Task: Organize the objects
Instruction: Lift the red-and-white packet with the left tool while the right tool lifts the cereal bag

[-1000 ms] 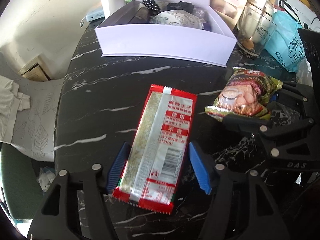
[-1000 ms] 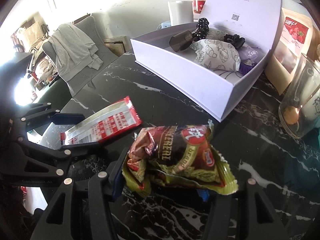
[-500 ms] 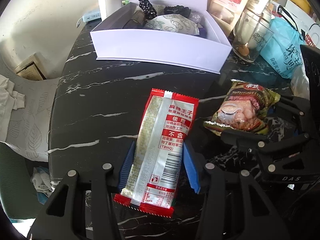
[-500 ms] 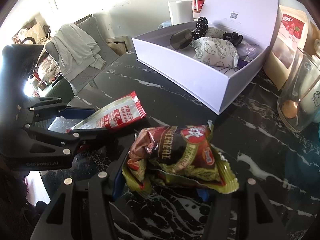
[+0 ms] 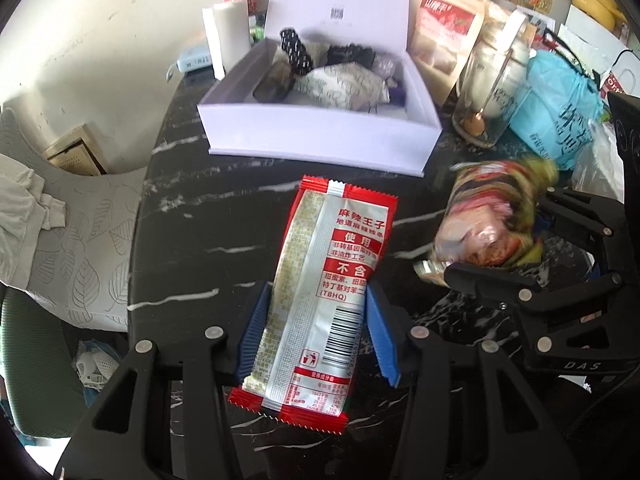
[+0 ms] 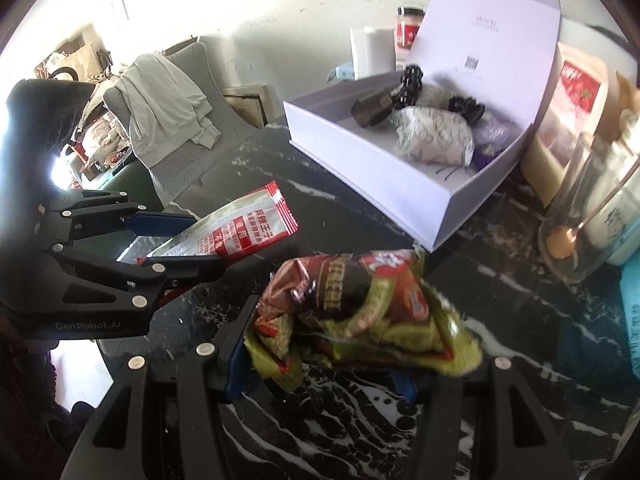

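Note:
My left gripper (image 5: 316,300) is shut on a red-and-silver snack packet (image 5: 332,272), its blue pads pressing the packet's long edges. The packet hangs above the black marble table (image 5: 200,220). In the right wrist view the same packet (image 6: 244,228) sticks out of that gripper at the left. My right gripper (image 6: 320,368) is shut on a crumpled green-and-brown snack bag (image 6: 360,304), also off the table. That bag (image 5: 492,216) looks blurred in the left wrist view. Beyond both stands an open white box (image 5: 320,140) holding a patterned pouch (image 6: 432,136) and dark items.
A glass jar (image 5: 492,92), a blue plastic bag (image 5: 560,108) and a red-labelled pouch (image 5: 444,36) crowd the table's right side. A white paper roll (image 5: 228,36) stands left of the box. A chair with draped cloth (image 5: 60,232) sits off the table's left edge.
The left jaws closed onto the red packet. Both grippers then rose, lifting the packet and the snack bag off the table; the white box now looks farther away.

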The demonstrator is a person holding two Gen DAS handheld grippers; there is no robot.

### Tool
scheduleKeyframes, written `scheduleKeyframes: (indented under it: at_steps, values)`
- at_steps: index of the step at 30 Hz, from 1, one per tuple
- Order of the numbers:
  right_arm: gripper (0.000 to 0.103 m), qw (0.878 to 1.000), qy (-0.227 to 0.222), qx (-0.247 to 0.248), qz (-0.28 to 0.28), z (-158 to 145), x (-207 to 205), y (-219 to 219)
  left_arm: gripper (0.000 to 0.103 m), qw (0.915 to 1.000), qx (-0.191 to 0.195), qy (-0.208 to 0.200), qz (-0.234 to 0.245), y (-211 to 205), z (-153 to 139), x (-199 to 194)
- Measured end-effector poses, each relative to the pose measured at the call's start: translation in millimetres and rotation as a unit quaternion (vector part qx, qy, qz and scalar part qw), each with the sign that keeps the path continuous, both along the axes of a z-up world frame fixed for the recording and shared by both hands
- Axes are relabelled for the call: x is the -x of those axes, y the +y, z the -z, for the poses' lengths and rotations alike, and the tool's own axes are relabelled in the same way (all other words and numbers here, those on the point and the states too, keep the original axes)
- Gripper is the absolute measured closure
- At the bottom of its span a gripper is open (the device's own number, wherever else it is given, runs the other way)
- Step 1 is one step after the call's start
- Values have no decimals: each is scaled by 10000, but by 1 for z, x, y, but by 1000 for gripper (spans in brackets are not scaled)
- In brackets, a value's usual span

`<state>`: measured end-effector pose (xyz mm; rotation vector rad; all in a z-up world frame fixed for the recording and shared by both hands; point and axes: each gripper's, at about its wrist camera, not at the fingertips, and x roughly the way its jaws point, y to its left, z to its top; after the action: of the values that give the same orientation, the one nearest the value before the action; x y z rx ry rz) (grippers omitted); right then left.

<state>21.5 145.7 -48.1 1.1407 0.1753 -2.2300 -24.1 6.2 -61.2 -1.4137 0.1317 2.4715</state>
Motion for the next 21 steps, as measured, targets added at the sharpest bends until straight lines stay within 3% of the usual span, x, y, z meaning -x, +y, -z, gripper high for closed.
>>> scheduleKeyframes:
  at_steps: [3,5,13,15,17,21]
  values:
    - [49,9999,157,-19,26,-13,-3,2,57,9999,-14,126,8,2,-12,0]
    - [64,9996,281,-29,52,-19,-3,3,57,9998,-50,166,19,3,-16,2]
    - [64,9998,-81,81,185,4,6,11,57,9997,-216,-79,29,5,4,6]
    - [59,9998,-22,82,187,7,4,13,57,9996,-249,-120,49,5,10,7]
    - [38,9997,4,99,241,10,5,15,57,9993,-319,-159,69,4,14,10]
    - [37,9994,-134,52,330,21,12,15,57,9988,-362,-302,94,6,24,18]
